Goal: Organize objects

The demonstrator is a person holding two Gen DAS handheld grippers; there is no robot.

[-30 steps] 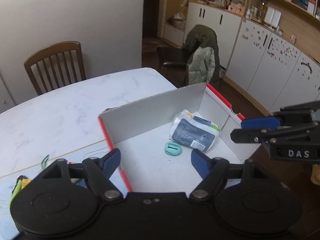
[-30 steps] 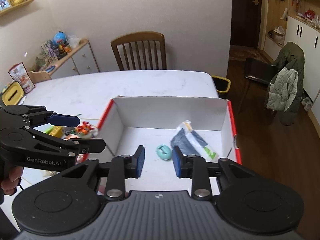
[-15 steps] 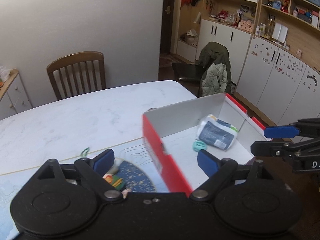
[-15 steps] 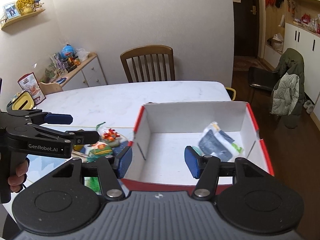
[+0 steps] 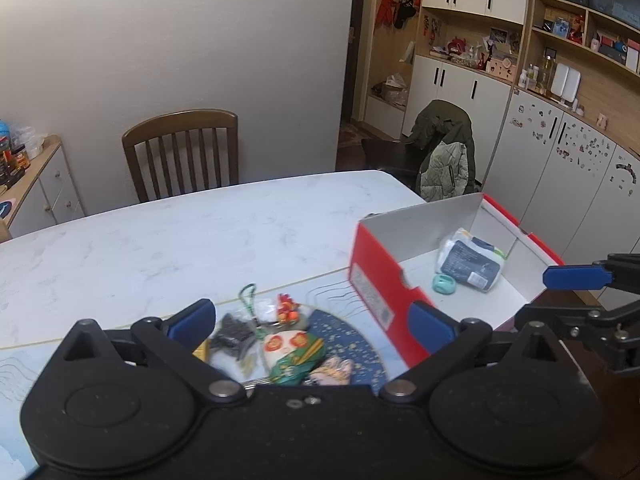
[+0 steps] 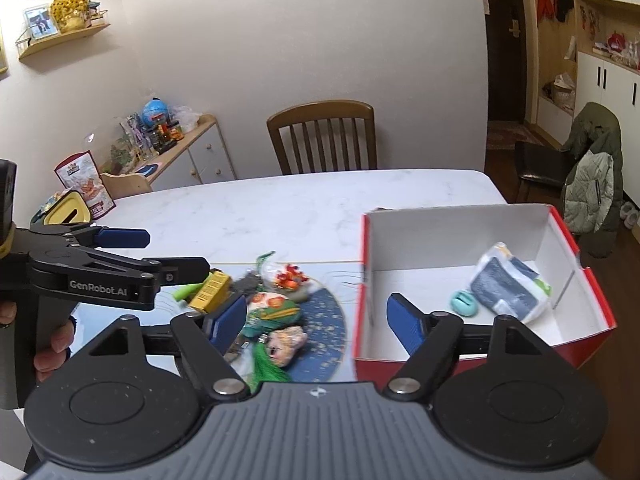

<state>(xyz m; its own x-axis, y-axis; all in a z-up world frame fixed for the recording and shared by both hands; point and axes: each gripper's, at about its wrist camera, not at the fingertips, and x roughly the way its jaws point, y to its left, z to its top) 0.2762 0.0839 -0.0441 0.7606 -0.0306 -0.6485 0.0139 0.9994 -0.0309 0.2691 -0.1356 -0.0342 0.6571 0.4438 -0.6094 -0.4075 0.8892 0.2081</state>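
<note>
Left wrist view first, from left to right: my left gripper [image 5: 312, 322] hangs with its blue pads wide apart and holds nothing. Just under it, on the round blue mat [image 5: 352, 332], lies the small pile that I must sort — a dark crumpled thing I cannot name, a green cord loop [image 5: 249, 300], a red-orange trinket [image 5: 287, 307] and a stuffed charm in green cloth [image 5: 292, 358]. To the right stands the red shoebox [image 5: 378, 276], white inside, at the table's right end. In it are already a teal clip [image 5: 444, 284] and a soft tissue pack [image 5: 470, 260]. At the far right edge is my right gripper [image 5: 576, 296], seen from the side, jaws apart and empty.

From the right wrist view the same order holds. At the left a yellow carton [image 6: 210, 290] and a green tube [image 6: 188, 291] lie near the pile, half hidden behind the left gripper.

I judge all these things light. The cloth charm should be soft and will give under the pads, so I would take it across its middle and not by the tassel. The carton looks stiffer and should be held on its flat sides. The cord is thin and may slip — better to pinch what it is tied to.

Readable writing: "GenRobot.AI" on the left gripper's side. The label on the box's red wall and the print on the pack are too small to read.
</note>
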